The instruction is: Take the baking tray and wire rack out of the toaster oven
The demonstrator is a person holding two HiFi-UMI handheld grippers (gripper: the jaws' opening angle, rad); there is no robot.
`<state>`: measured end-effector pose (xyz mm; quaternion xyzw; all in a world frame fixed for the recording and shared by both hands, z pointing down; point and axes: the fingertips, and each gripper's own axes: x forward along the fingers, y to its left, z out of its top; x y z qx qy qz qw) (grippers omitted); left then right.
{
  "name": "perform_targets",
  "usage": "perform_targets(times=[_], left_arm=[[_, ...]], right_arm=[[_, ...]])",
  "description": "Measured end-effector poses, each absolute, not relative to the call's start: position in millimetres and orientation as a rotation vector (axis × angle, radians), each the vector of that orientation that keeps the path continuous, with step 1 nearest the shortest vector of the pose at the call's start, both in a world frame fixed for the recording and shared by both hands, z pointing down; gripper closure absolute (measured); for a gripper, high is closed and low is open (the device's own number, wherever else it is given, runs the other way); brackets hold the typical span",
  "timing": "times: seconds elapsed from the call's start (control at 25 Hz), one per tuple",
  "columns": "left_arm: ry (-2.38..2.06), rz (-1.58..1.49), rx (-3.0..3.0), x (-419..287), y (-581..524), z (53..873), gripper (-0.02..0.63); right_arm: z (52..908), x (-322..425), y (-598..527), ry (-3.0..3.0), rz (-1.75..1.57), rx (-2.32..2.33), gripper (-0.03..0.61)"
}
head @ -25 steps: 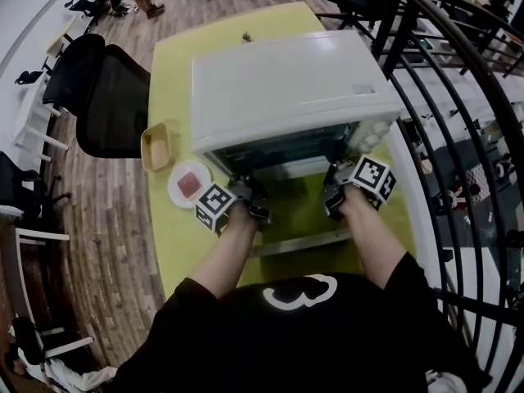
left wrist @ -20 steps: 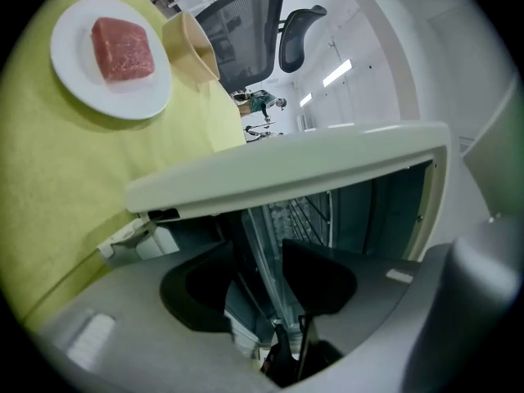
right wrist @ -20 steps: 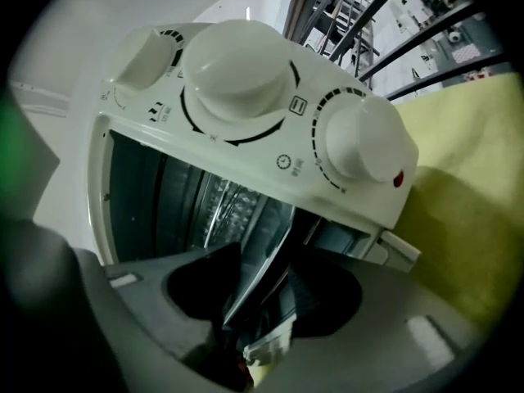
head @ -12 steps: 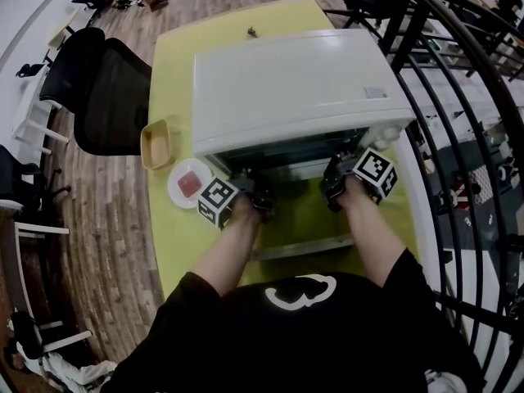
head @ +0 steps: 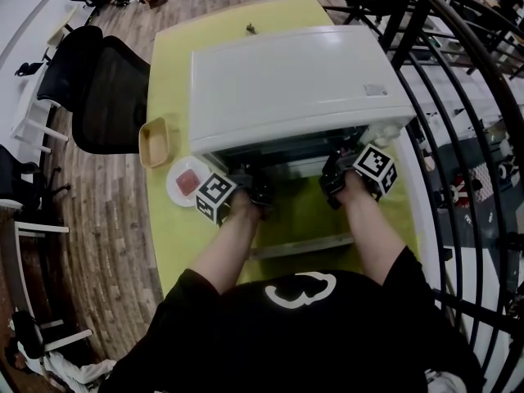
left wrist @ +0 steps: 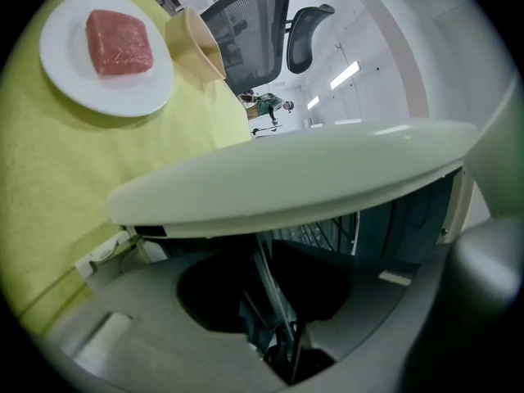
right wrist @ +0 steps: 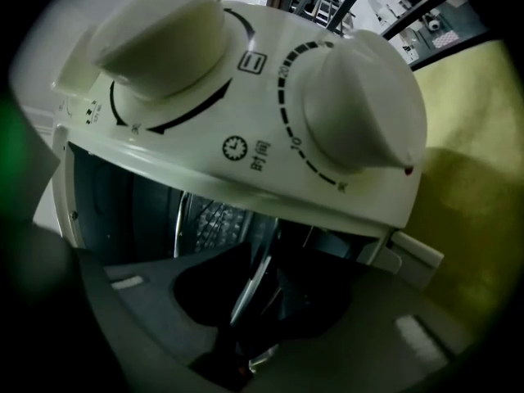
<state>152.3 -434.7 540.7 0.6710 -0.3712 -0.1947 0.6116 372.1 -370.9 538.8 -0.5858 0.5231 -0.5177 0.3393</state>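
A white toaster oven point(head: 286, 80) stands on the yellow-green table, its door point(head: 299, 215) folded down toward me. Both grippers reach into its mouth. My left gripper point(head: 259, 190) point(left wrist: 282, 350) is at the left side, my right gripper point(head: 332, 183) point(right wrist: 237, 350) at the right. Both pairs of jaws have just been closing, and each now pinches the thin front rim of the baking tray point(left wrist: 270, 289) point(right wrist: 252, 283). The wire rack point(left wrist: 319, 234) point(right wrist: 209, 219) shows as a grid one level above the tray, deeper inside. Most of the tray is hidden in the dark cavity.
A white plate with a pink block point(head: 188, 182) point(left wrist: 106, 51) and a tan dish point(head: 155, 143) sit left of the oven. Two control knobs point(right wrist: 360, 113) are close above my right gripper. A black chair point(head: 110, 97) stands to the left, a black railing point(head: 458, 97) to the right.
Both grippers have edged forward into the oven's mouth and a little lower. The oven, plate and dish have not moved.
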Motion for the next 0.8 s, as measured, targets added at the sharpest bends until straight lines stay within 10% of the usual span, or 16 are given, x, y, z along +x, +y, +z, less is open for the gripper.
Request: perform_targets(times=[0.8], left_arm=[[-0.86, -0.402, 1.53, 138.4, -390.0, 538.1, 0.525]], right_arm=[[536.6, 358.8, -323.5, 1.356, -1.383, -1.484, 0.491]])
